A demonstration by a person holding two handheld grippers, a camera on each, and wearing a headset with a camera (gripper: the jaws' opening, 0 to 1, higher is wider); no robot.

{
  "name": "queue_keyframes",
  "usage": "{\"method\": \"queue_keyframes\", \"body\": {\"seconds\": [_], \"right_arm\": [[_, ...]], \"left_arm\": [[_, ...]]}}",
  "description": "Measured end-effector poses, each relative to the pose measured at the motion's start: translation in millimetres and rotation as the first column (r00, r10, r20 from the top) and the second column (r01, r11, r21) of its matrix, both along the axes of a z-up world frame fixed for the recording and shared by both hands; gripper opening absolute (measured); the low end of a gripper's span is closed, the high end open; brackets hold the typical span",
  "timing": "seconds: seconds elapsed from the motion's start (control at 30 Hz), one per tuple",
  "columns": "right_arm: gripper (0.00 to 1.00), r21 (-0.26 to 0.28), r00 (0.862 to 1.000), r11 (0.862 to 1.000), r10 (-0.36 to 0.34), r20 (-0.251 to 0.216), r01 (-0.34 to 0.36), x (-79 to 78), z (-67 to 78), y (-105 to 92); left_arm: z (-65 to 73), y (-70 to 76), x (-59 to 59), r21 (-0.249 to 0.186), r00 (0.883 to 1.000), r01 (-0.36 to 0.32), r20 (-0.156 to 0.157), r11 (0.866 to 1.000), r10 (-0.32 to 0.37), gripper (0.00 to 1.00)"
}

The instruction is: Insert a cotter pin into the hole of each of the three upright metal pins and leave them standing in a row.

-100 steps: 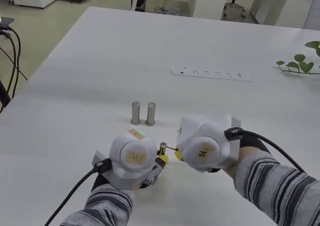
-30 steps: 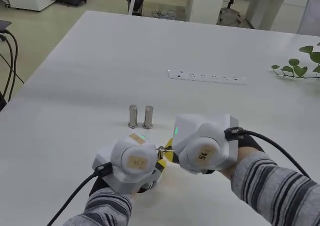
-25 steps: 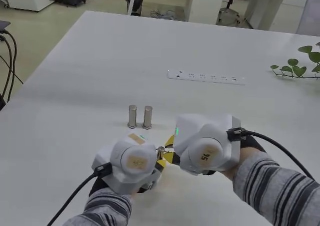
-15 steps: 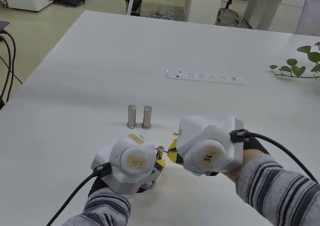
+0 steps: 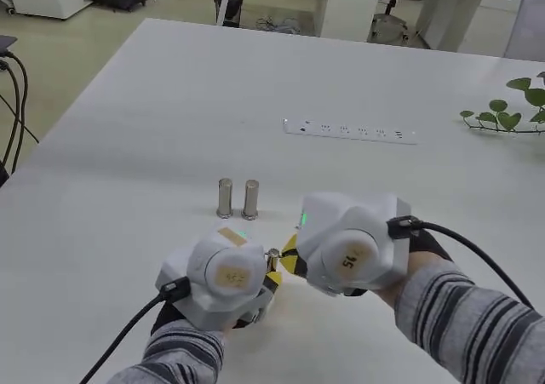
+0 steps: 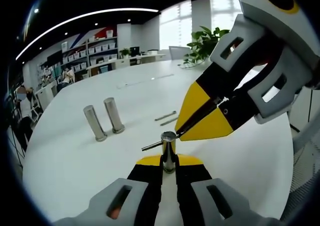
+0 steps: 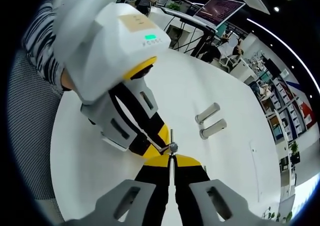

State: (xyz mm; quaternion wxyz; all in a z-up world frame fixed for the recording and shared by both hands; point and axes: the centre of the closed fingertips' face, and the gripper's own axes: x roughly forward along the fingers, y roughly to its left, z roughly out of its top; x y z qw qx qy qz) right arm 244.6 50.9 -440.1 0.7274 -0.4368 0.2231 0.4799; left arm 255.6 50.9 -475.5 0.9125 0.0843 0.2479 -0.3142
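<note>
While left claw (image 6: 169, 162) clamps the metal pin (image 6: 168, 147) upright, right claw (image 7: 171, 160) pinches the cotter pin (image 6: 151, 146).

Brushed, glossy steel on the held metal pin (image 6: 169, 147) and the 2 standing pins (image 6: 114, 115) at centre left; cotter pin (image 6: 151, 146) thin bright wire; left gripper (image 6: 169, 162) matt white plastic; table (image 5: 170, 103) smooth matt white

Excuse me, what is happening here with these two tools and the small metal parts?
A person is working with a gripper in each hand. The left gripper is shut on a metal pin and holds it upright. The right gripper is shut on a thin cotter pin, which appears to pass through the hole near that pin's top. Two other metal pins stand side by side on the table, apparently bare, and two loose cotter pins lie nearby.
</note>
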Motion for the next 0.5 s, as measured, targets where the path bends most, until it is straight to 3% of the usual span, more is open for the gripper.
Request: {"method": "queue_keyframes", "body": {"seconds": [0.2,0.33,0.5], "right_arm": [[0.00,0.036,0.999,0.999,-0.033,-0.031,0.034,0.9,0.2,0.3],[0.04,0.088,0.997,0.995,-0.045,-0.064,0.051,0.3,2.4,3.8],[0.07,0.117,0.992,0.990,-0.065,-0.108,0.078,4.9,-0.5,7.8]], "left_arm": [[-3.4,0.9,-1.1,0.022,1.000,0.005,-0.008,1.000,-0.004,0.06],[-6.0,2.5,-1.4,0.025,1.000,0.001,-0.022,1.000,0.000,0.07],[-2.3,0.4,-1.5,0.002,1.000,0.013,-0.028,1.000,-0.013,0.19]]}}
